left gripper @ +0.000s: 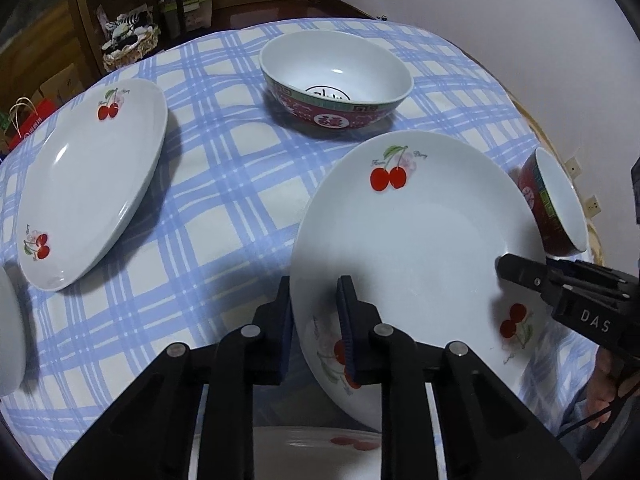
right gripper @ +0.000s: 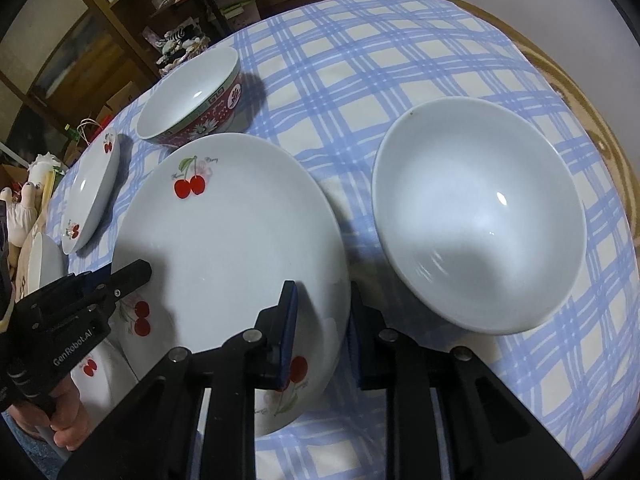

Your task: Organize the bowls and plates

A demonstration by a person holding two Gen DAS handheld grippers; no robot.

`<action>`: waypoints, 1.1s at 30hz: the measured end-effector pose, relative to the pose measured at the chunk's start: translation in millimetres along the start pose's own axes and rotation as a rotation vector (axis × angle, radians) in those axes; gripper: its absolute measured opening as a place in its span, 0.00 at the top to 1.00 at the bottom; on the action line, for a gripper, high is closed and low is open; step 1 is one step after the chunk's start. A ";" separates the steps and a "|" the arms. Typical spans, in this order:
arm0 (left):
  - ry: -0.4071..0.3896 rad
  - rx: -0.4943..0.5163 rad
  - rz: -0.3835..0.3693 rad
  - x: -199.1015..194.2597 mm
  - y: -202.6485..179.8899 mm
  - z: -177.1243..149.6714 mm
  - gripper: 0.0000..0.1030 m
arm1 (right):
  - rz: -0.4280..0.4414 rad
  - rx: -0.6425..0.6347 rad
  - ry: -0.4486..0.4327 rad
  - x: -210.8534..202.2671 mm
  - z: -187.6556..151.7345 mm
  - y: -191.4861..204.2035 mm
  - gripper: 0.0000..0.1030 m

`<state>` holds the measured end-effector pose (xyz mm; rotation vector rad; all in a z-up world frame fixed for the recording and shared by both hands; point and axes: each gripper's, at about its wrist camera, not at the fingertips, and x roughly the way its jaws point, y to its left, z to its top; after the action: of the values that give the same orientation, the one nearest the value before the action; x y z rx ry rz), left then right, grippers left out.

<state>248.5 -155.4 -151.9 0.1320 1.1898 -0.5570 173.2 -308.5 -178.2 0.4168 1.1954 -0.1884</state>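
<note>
A white cherry plate (left gripper: 416, 240) is held tilted above the table by both grippers. My left gripper (left gripper: 316, 320) is shut on its left rim; it shows in the right wrist view (right gripper: 132, 276). My right gripper (right gripper: 320, 320) is shut on the plate's (right gripper: 232, 240) right rim; it shows in the left wrist view (left gripper: 516, 272). A second cherry plate (left gripper: 92, 184) lies at the left. A red-patterned bowl (left gripper: 336, 80) stands at the back. Another bowl (right gripper: 476, 212), white inside, stands to the right.
The table has a blue checked cloth (left gripper: 224, 184). Another cherry plate (left gripper: 320, 452) lies below the held one at the near edge. A white dish edge (left gripper: 10, 340) shows at far left. Shelves and clutter (left gripper: 128, 32) stand beyond the table.
</note>
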 end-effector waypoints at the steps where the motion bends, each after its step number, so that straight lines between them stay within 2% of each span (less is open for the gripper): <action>1: 0.000 0.001 0.000 -0.4 0.0 0.1 0.81 | 0.003 0.000 0.003 -1.3 -1.5 -1.6 0.77; 7: -0.007 -0.001 -0.002 -3.7 0.1 -1.2 0.81 | 0.004 -0.003 0.004 -5.7 -5.0 -1.1 0.78; 21: -0.017 -0.014 -0.059 -16.9 -1.1 0.1 0.82 | 0.028 0.046 -0.025 -29.6 -8.5 -10.1 0.82; 25: -0.027 -0.011 -0.054 -22.1 -1.7 1.0 0.84 | 0.062 0.071 -0.030 -36.3 -9.0 -15.6 0.85; 33: -0.024 -0.035 -0.064 -29.8 2.5 -1.1 0.85 | 0.068 0.060 -0.042 -42.2 -10.7 -12.0 0.86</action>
<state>241.2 -142.7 -125.8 0.0576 1.1831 -0.5923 144.4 -318.3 -144.8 0.5036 1.1349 -0.1739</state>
